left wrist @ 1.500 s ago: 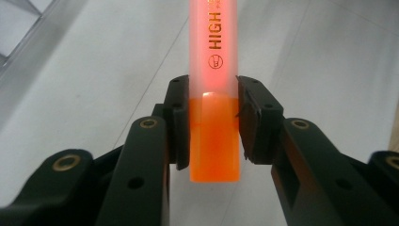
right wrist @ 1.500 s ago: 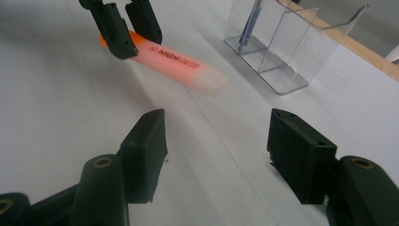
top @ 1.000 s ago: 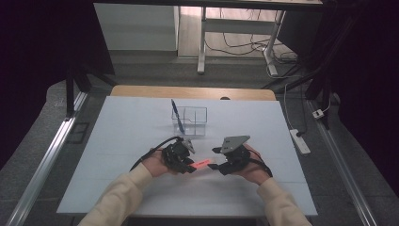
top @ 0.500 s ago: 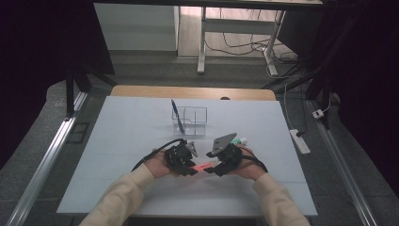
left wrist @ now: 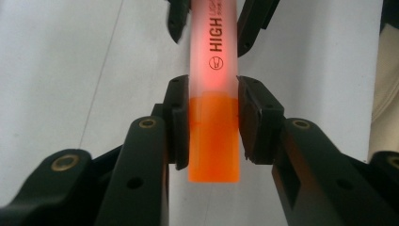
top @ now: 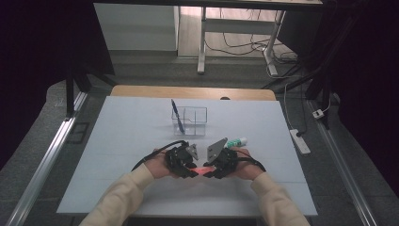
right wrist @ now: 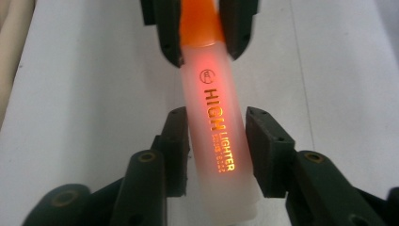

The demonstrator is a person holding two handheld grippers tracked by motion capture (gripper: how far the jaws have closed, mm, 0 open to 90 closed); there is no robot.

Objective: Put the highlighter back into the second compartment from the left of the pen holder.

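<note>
An orange highlighter [top: 201,169] is held level just above the white table [top: 117,141], between my two grippers near the front. My left gripper [top: 190,170] is shut on its orange cap [left wrist: 214,141], with the pads pressed on both sides [left wrist: 211,122]. My right gripper [top: 210,172] is shut on the pale glowing barrel [right wrist: 214,94], which carries the print HIGHLIGHTER, and its jaws [right wrist: 216,141] grip the barrel's rear half. Each gripper view shows the other gripper's jaws at the top: the right gripper [left wrist: 214,19] and the left gripper [right wrist: 202,28].
A clear plastic pen holder [top: 193,121] stands mid-table with a blue pen [top: 175,110] leaning in it. A white and green tube [top: 236,141] lies just behind my right hand. A power strip [top: 300,141] lies on the floor to the right.
My right hand has moved left and a little nearer, closing in on the left gripper. The white and green tube has come into view behind it. The highlighter stays held between both grippers.
</note>
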